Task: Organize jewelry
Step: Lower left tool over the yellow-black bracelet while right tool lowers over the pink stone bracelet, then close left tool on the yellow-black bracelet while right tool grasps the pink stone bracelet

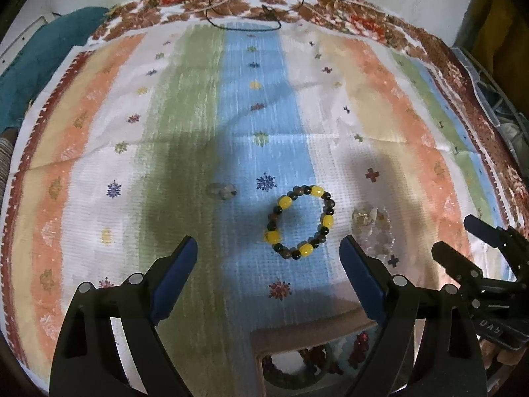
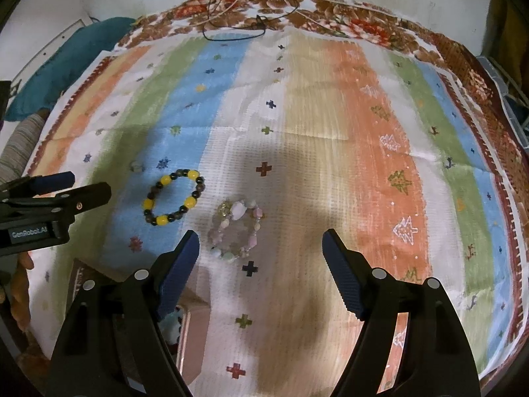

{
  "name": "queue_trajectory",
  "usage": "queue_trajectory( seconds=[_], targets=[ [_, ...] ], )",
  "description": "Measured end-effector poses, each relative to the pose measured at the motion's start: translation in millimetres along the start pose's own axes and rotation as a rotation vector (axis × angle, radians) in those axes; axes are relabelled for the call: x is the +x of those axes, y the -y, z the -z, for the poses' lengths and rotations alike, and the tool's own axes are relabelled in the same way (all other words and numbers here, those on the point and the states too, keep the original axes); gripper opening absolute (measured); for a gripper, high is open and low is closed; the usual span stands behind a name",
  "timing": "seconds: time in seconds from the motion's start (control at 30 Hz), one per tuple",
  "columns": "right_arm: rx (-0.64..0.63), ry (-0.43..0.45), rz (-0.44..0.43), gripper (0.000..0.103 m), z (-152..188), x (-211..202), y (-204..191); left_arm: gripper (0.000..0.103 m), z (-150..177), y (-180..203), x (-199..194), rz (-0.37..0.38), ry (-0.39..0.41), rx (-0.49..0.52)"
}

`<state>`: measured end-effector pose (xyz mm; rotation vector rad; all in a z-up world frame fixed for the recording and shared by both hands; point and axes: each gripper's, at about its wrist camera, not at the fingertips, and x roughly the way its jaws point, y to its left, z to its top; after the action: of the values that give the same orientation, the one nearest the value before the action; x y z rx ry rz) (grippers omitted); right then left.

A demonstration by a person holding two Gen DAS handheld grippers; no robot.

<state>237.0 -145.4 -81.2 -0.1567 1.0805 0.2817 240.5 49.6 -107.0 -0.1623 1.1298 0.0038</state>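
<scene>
A yellow and dark beaded bracelet (image 1: pixel 299 221) lies on the striped cloth, just ahead of my open, empty left gripper (image 1: pixel 267 248); it also shows in the right wrist view (image 2: pixel 173 197). A pale pink and clear beaded bracelet (image 2: pixel 236 230) lies to its right, partly behind my left gripper's right finger in the left wrist view (image 1: pixel 370 223). My right gripper (image 2: pixel 261 244) is open and empty, the pale bracelet just ahead of its left finger. A small clear piece (image 1: pixel 221 192) lies left of the yellow bracelet. A box (image 1: pixel 291 337) with beaded jewelry sits below the grippers.
The striped cloth (image 2: pixel 314 115) covers the table. Thin black and beige cords (image 2: pixel 238 16) lie at the far edge. A teal cushion (image 2: pixel 66 59) is at the far left. The other gripper shows at each view's side, the right one in the left wrist view (image 1: pixel 463 241).
</scene>
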Motion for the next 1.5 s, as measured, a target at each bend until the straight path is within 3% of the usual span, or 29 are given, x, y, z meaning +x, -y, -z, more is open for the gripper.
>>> queue_trajectory(
  seconds=[0.97,1.13,1.27,1.4,1.5],
  targets=[
    [-0.055,-0.143,0.068,0.076,-4.2,70.7,-3.8,0.083,-18.2,2.1,71.2,-0.024,-0.156,0.102],
    [-0.067,-0.170,0.063,0.076,-3.7,81.5,-6.9,0.078,-16.6,2.1,83.2,-0.026,-0.181,0.119],
    [-0.079,-0.194,0.062,0.063,-3.2,89.4,-8.5,0.068,-17.2,1.2,92.1,-0.031,-0.203,0.130],
    [-0.085,-0.196,0.056,0.062,-2.6,92.5,-8.8,0.064,-17.4,0.2,97.1,-0.042,-0.203,0.145],
    [-0.083,-0.197,0.047,0.055,-1.3,93.1,-9.8,0.054,-17.4,0.1,97.0,-0.042,-0.195,0.162]
  ],
)
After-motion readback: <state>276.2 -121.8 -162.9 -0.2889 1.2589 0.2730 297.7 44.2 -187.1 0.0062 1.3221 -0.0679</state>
